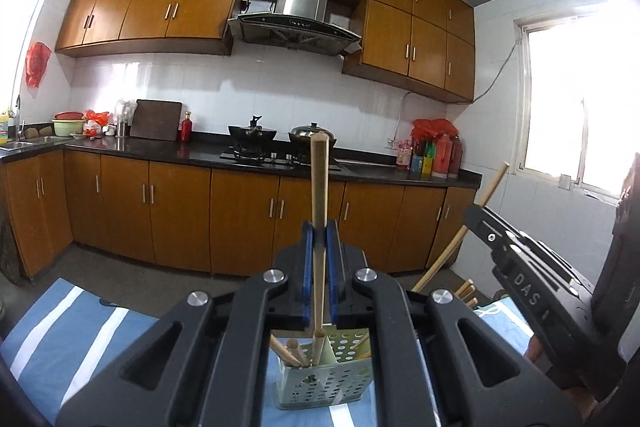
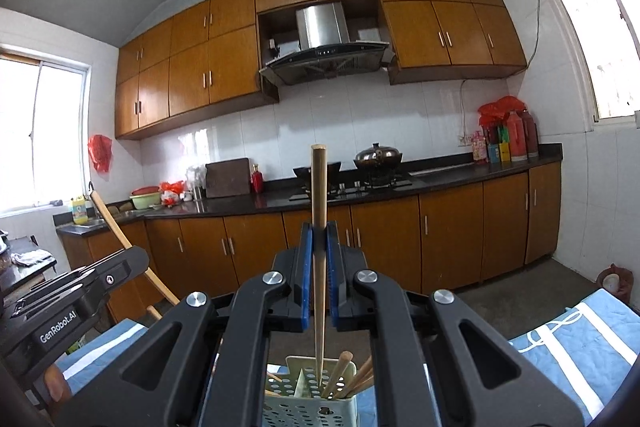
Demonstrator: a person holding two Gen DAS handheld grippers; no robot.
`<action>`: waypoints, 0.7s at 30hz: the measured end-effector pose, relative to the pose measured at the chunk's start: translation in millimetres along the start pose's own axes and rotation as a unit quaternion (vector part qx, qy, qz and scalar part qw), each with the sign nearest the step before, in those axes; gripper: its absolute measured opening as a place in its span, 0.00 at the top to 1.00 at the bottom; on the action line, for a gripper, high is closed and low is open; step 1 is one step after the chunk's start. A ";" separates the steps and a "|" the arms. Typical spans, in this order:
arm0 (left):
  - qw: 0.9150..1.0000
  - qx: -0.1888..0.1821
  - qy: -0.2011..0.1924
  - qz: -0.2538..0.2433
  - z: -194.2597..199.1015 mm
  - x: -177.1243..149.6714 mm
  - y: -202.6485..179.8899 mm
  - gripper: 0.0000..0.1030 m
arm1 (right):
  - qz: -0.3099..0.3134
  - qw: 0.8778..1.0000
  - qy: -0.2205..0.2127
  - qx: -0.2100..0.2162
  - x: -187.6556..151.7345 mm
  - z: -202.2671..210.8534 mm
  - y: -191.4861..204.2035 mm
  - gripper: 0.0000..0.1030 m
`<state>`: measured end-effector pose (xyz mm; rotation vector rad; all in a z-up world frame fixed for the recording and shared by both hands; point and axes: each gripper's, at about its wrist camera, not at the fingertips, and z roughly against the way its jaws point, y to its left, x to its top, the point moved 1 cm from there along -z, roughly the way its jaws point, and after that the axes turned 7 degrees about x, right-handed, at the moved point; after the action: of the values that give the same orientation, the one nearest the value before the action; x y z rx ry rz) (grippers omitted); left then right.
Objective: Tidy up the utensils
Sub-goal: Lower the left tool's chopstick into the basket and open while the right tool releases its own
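My left gripper (image 1: 319,227) is shut on a wooden chopstick (image 1: 320,183) held upright, its lower end in the pale green perforated utensil holder (image 1: 320,383) below. The holder has several other chopsticks in it. My right gripper (image 2: 319,227) is shut on another upright wooden chopstick (image 2: 319,195), its tip inside the same holder (image 2: 312,407). The right gripper's body shows at the right of the left wrist view (image 1: 532,267), with its chopstick (image 1: 488,191) sticking up. The left gripper's body shows at the left of the right wrist view (image 2: 60,303).
The holder stands on a blue and white striped cloth (image 1: 60,339). Behind are brown kitchen cabinets (image 1: 180,215), a dark counter (image 1: 160,147) with a stove and pots (image 1: 280,139), and a window (image 1: 580,115) at the right.
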<state>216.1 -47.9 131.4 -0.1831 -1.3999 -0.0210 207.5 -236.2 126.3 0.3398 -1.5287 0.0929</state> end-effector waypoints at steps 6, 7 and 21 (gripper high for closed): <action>1.000 0.000 0.017 0.002 -14.7 -9.5 3.3 0.93 | -0.004 1.000 0.024 0.001 -10.5 -9.0 -2.2 0.93; 1.000 0.001 0.021 0.002 -15.8 -10.7 3.8 0.93 | -0.005 1.000 0.027 0.001 -10.9 -9.2 -2.2 0.93; 1.000 0.012 0.008 0.021 15.1 1.0 16.5 0.70 | -0.007 1.000 0.020 0.000 -0.1 20.2 1.5 0.59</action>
<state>203.6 -29.5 132.9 -0.1919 -1.3794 0.0305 187.7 -240.3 126.5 0.3473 -1.4866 0.0887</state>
